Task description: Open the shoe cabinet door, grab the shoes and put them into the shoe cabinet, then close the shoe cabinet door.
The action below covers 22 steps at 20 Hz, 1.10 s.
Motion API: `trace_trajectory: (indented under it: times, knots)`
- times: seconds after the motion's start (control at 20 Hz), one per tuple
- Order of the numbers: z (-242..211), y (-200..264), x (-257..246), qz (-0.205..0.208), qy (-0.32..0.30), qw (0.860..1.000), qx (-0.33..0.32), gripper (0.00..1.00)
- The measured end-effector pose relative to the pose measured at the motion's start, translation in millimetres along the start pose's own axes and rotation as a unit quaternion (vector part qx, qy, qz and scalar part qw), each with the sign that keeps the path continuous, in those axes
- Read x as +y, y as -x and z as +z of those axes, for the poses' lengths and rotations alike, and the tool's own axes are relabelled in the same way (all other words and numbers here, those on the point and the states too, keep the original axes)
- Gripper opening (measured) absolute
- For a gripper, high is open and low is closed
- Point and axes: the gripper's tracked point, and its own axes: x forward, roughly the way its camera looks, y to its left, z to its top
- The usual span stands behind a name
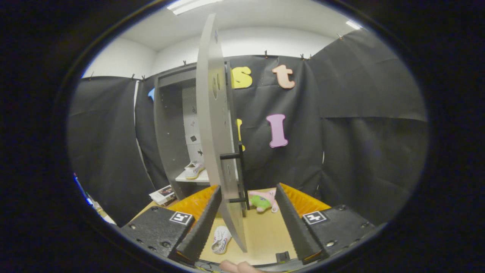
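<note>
The grey shoe cabinet [170, 125] stands ahead to the left with its door [216, 125] swung wide open, seen nearly edge-on. A black bar handle [239, 176] sits on the door's outer face. One white shoe [194, 169] rests on the cabinet's lower shelf [193, 178]. A second white shoe [221, 239] lies on the wooden floor between my fingers, just left of the door's lower edge. My gripper [248, 222] is open, its fingers [201, 223] straddling the door's bottom edge without pressing on it.
A pink and green plush toy [262, 201] lies on the floor beyond the door handle. A stack of booklets [163, 195] sits by the cabinet's left foot. A person's fingertip [238, 266] shows below the fingers. Black cloth walls surround the booth.
</note>
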Motion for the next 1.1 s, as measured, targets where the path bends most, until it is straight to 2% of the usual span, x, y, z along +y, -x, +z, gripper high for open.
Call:
trace_trajectory:
  times: [0.15,0.3,0.65,0.9,1.1]
  knots:
    - [-19.0,7.7,10.9,-0.018,-0.016,1.000,0.017,0.93]
    - [-48.5,17.6,32.5,-0.018,-0.022,0.998,0.047,0.96]
    - [-139.4,12.1,83.0,-0.034,-0.034,0.989,0.137,0.96]
    - [-210.2,-4.8,136.0,-0.008,0.019,0.980,0.197,0.96]
    - [-262.7,-33.0,168.2,0.015,0.028,0.970,0.241,0.96]
